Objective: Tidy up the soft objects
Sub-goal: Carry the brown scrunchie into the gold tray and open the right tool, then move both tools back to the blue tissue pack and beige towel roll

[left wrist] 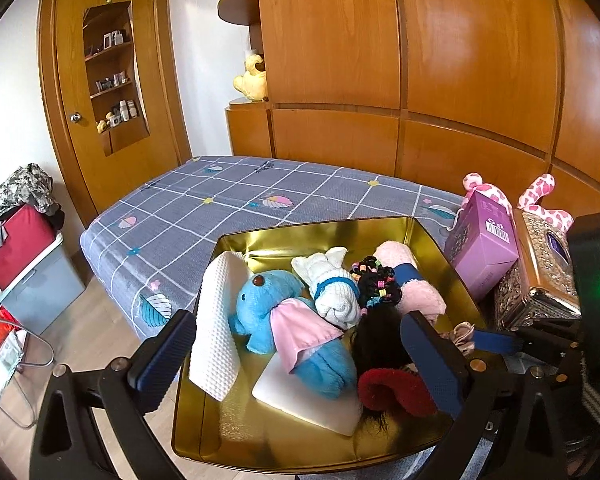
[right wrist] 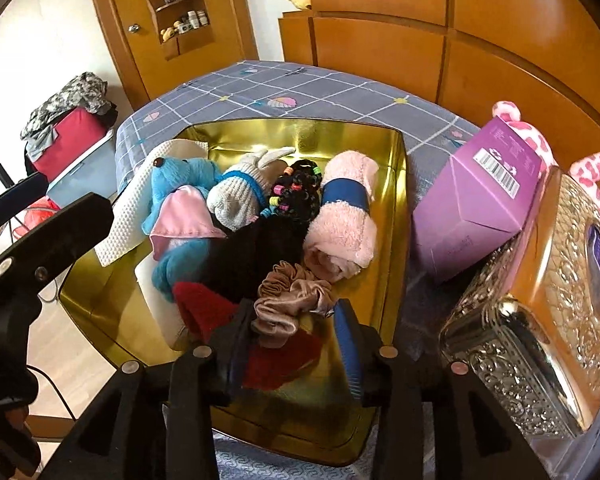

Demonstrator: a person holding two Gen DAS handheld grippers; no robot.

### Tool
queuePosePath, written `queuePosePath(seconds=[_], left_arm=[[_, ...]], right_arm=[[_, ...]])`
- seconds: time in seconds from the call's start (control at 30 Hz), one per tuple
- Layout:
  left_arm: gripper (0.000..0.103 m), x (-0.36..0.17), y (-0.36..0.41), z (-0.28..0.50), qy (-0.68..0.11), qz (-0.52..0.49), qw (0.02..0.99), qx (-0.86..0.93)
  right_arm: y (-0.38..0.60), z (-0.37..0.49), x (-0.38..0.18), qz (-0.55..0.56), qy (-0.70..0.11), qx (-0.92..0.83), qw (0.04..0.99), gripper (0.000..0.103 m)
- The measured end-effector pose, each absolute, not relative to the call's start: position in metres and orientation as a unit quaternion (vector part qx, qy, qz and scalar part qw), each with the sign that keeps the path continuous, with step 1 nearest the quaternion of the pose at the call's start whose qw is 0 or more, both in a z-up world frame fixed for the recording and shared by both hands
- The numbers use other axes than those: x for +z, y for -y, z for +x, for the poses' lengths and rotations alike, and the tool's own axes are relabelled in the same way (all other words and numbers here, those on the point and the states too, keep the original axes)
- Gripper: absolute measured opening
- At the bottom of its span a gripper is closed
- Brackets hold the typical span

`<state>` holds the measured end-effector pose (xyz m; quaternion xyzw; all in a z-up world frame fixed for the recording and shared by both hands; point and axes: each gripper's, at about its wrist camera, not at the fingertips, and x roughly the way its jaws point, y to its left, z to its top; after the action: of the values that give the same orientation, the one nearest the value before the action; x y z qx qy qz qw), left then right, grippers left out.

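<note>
Soft objects sit piled in the gold tin (right wrist: 396, 208) on the bed (left wrist: 220, 200), between both tools. Largest is the blue plush elephant (right wrist: 180, 184) with its pink cloth, leaning on a white waffle towel (left wrist: 216, 320) at the tin's left wall. Next come the rolled pink towel (right wrist: 344, 220) with a blue band, the white knit roll (right wrist: 236, 200), a red scrunchie (left wrist: 392, 392), and a bundle of black hair ties (right wrist: 296, 196).

Right tool (right wrist: 296, 344) stands partly apart around the tan satin scrunchie (right wrist: 292, 296); whether its pads touch the fabric I cannot tell. Judging by this, the scrunchie is being released: spread wider, then lift straight up so no fold snags. Left tool (left wrist: 296, 352) gapes wide over the pile, empty.
</note>
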<state>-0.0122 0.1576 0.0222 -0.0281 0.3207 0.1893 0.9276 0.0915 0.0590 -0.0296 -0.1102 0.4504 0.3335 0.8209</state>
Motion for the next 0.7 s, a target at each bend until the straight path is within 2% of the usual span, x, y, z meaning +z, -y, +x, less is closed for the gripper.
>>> queuePosePath(seconds=[0.27, 0.4, 0.7], left_arm=[[0.102, 0.021, -0.157, -0.012, -0.323, -0.029, 0.927, 0.188], [0.102, 0.02, -0.155, -0.012, -0.326, -0.029, 0.927, 0.182], [0.102, 0.02, -0.146, -0.011, -0.327, -0.023, 0.931, 0.161]], right_arm=[[-0.043, 0.086, -0.013, -0.101, -0.429, 0.317, 0.84, 0.041], [-0.029, 0.082, 0.0, -0.093, -0.413, 0.309, 0.852, 0.055], [0.017, 0.073, 0.033, -0.072, -0.376, 0.284, 0.879, 0.057]])
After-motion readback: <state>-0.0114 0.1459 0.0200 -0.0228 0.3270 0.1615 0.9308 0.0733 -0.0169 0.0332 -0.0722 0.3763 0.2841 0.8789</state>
